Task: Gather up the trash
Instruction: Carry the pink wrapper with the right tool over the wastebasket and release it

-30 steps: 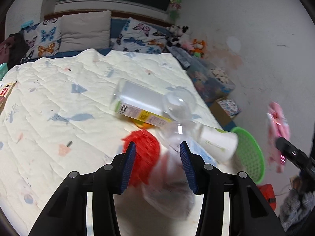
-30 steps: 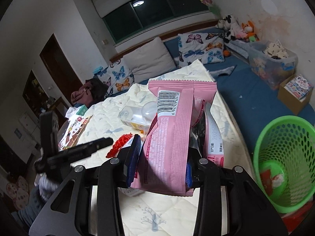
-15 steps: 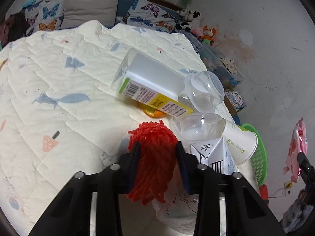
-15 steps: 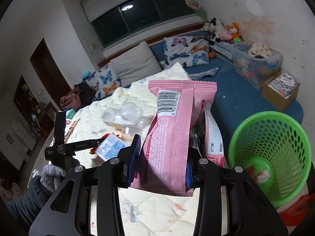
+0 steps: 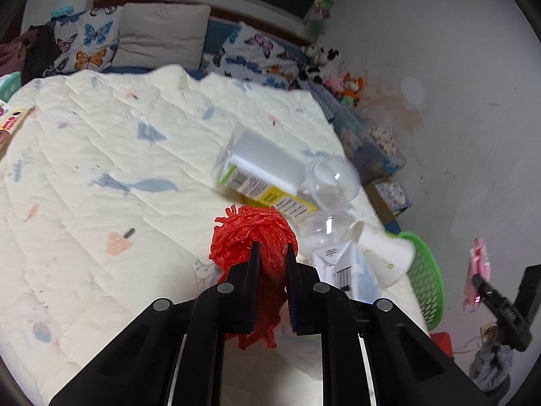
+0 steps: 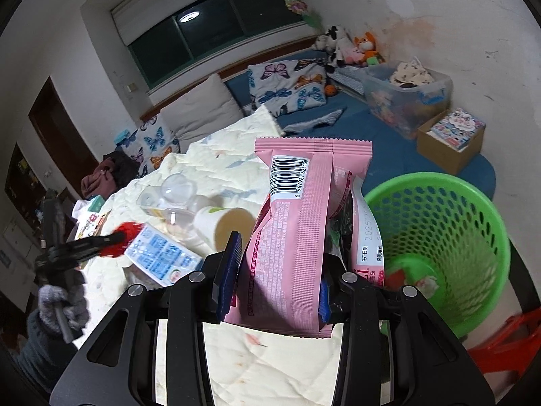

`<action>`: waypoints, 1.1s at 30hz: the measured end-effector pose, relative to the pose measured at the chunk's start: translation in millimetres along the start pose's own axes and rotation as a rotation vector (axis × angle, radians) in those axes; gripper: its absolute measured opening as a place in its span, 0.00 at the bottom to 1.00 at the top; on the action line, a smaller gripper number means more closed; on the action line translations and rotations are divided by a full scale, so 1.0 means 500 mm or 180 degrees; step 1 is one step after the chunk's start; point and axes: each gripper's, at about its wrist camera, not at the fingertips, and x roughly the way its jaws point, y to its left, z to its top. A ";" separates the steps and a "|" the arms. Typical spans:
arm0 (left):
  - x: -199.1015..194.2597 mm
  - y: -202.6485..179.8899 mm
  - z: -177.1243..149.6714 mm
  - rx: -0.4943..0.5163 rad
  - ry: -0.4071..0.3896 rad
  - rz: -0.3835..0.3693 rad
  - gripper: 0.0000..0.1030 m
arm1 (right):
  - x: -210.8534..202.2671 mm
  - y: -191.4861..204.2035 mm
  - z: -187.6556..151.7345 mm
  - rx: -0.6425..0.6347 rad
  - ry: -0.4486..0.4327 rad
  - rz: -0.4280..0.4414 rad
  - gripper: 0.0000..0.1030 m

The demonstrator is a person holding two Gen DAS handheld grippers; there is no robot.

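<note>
My left gripper is closing its jaws on a red mesh net, squeezed between the pads just above the quilt. Behind the net lie a clear box with a yellow label, clear plastic cups, a paper cup and a blue-and-white carton. My right gripper is shut on a pink snack wrapper, held upright just left of the green mesh basket. The basket has some trash at its bottom. The right wrist view also shows the left gripper with the red net.
A cream quilt covers the bed, with butterfly pillows at its head. Beyond the basket stand a clear storage bin and a cardboard box. A red stool sits by the basket. A gloved hand holds the left gripper.
The left jaws closed from wide apart onto the red net, which now sits pinched between them. The right gripper carried the pink wrapper closer to the green basket.
</note>
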 end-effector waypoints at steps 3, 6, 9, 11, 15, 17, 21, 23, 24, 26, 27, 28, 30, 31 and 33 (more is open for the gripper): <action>-0.044 -0.016 0.003 0.0017 -0.0131 -0.0057 0.13 | -0.009 -0.035 0.001 0.0054 -0.0001 -0.0036 0.38; -0.080 -0.046 0.004 0.0084 -0.0228 -0.0145 0.13 | -0.014 -0.077 0.002 0.0078 0.0024 -0.0168 0.38; -0.095 -0.085 0.005 0.0191 -0.0267 -0.0216 0.13 | -0.010 -0.122 0.000 0.0082 0.0060 -0.0351 0.38; -0.098 -0.120 0.001 0.0270 -0.0256 -0.0283 0.13 | -0.007 -0.147 -0.007 0.0108 0.0084 -0.0433 0.39; -0.088 -0.180 -0.006 0.0402 -0.0199 -0.0415 0.13 | 0.020 -0.202 -0.020 0.0177 0.0220 -0.0556 0.40; -0.081 -0.210 -0.009 0.0476 -0.0173 -0.0466 0.13 | 0.035 -0.224 -0.030 0.0198 0.0298 -0.0583 0.40; -0.060 -0.273 -0.013 0.0625 -0.0116 -0.0576 0.13 | 0.069 -0.265 -0.037 0.0218 0.0436 -0.0631 0.40; -0.044 -0.306 -0.015 0.0696 -0.0075 -0.0632 0.13 | 0.081 -0.279 -0.035 0.0219 0.0478 -0.0648 0.42; -0.038 -0.317 -0.015 0.0716 -0.0063 -0.0643 0.13 | 0.086 -0.287 -0.035 0.0215 0.0494 -0.0659 0.43; -0.021 -0.345 -0.018 0.0771 -0.0009 -0.0683 0.13 | 0.091 -0.299 -0.034 0.0213 0.0511 -0.0704 0.46; -0.011 -0.357 -0.018 0.0798 0.0013 -0.0699 0.13 | 0.096 -0.306 -0.034 0.0203 0.0531 -0.0719 0.48; -0.001 -0.370 -0.020 0.0822 0.0040 -0.0715 0.13 | 0.100 -0.311 -0.033 0.0203 0.0542 -0.0733 0.51; 0.016 -0.389 -0.022 0.0854 0.0098 -0.0759 0.13 | 0.105 -0.324 -0.035 0.0214 0.0566 -0.0776 0.57; 0.023 -0.396 -0.022 0.0871 0.0115 -0.0769 0.13 | 0.108 -0.331 -0.036 0.0226 0.0576 -0.0794 0.57; 0.040 -0.419 -0.025 0.0922 0.0168 -0.0810 0.13 | 0.107 -0.343 -0.039 0.0273 0.0574 -0.0814 0.59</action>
